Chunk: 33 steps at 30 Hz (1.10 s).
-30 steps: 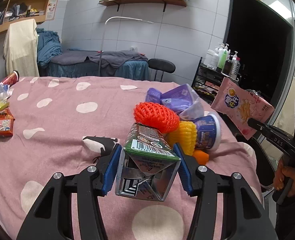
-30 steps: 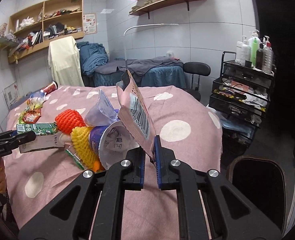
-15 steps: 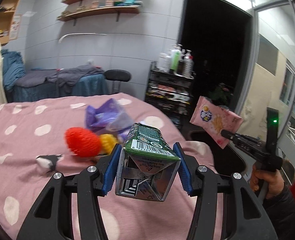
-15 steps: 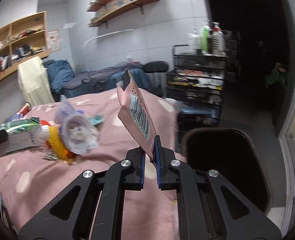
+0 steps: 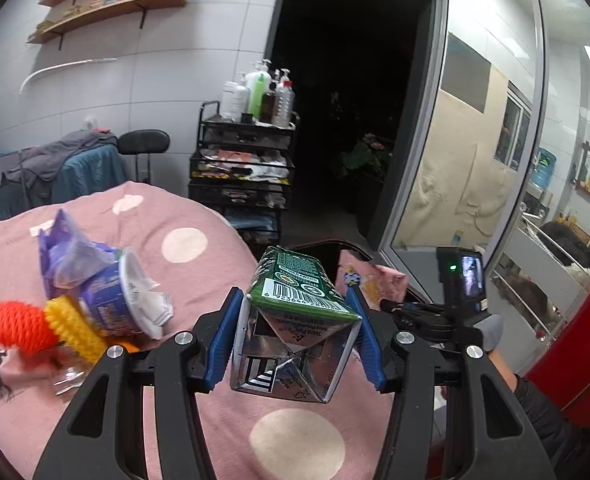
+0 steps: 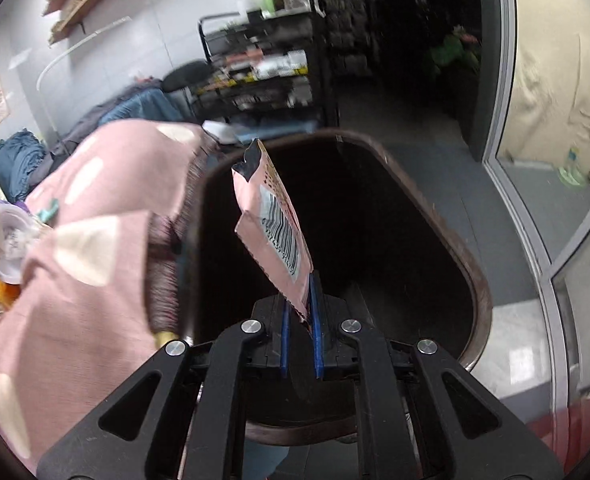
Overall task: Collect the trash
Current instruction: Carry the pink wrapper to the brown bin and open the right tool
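Closest in the right wrist view, the right gripper (image 6: 299, 344) pinches the lower corner of a pink snack wrapper (image 6: 273, 228) between its narrow blue pads, the wrapper standing upright over the dark mouth of a brown-rimmed trash bin (image 6: 469, 280). To drop it cleanly, open the jaws only while the wrapper hangs well inside the rim, clear of the pink dotted tablecloth (image 6: 75, 248) at the left. In the left wrist view, the left gripper (image 5: 295, 344) clamps a green drink carton (image 5: 295, 316) over the table edge, next for the bin. Farther back, a purple cup (image 5: 115, 300) and foam nets remain on the cloth
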Tool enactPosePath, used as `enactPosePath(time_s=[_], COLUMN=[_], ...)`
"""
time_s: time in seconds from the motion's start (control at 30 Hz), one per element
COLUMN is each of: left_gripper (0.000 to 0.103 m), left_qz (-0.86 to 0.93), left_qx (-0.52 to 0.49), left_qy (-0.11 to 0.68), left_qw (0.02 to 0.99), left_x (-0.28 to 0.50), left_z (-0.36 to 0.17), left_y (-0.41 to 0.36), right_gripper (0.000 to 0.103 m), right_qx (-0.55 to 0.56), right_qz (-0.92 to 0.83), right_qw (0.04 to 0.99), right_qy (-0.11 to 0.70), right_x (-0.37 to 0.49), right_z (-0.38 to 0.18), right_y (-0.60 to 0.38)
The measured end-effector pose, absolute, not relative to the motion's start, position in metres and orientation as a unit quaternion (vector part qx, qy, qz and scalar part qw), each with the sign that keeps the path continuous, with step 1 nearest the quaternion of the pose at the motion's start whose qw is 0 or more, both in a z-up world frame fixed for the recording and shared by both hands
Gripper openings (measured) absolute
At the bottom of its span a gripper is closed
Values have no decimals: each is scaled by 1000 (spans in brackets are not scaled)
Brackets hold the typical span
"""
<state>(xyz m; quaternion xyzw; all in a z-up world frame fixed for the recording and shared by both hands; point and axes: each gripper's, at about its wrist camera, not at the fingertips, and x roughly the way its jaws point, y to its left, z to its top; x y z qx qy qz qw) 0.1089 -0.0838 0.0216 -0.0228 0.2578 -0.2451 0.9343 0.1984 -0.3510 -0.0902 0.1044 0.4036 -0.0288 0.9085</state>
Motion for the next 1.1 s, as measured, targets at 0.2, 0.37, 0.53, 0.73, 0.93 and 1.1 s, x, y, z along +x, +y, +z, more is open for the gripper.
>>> enactPosePath(time_s=[0.2, 0.37, 0.53, 0.73, 0.93, 1.1], left_gripper=[52, 52, 53, 52, 53, 53], left_qz=[-267, -274, -285, -303, -314, -323], left_qx=[-23, -11, -2, 5, 31, 38], left_qy=[282, 289, 299, 318, 332, 354], left_qw=[921, 917, 911, 898, 889, 877], left_x=[125, 128, 134, 150, 161, 173], left_z=[14, 11, 10, 7, 2, -5], left_y=[-107, -121, -134, -157, -184, -199], right_gripper=[17, 61, 71, 74, 76, 77], right_qx=[124, 124, 127, 119, 115, 121], right_qz=[-29, -43, -62, -97, -134, -158], right_qw=[895, 899, 911, 928, 937, 936], right_qy=[427, 418, 388, 338, 300, 291], right_x=[215, 206, 189, 167, 151, 143], right_z=[-114, -115, -100, -70, -49, -42], right_y=[-355, -356, -363, -372, -383, -396])
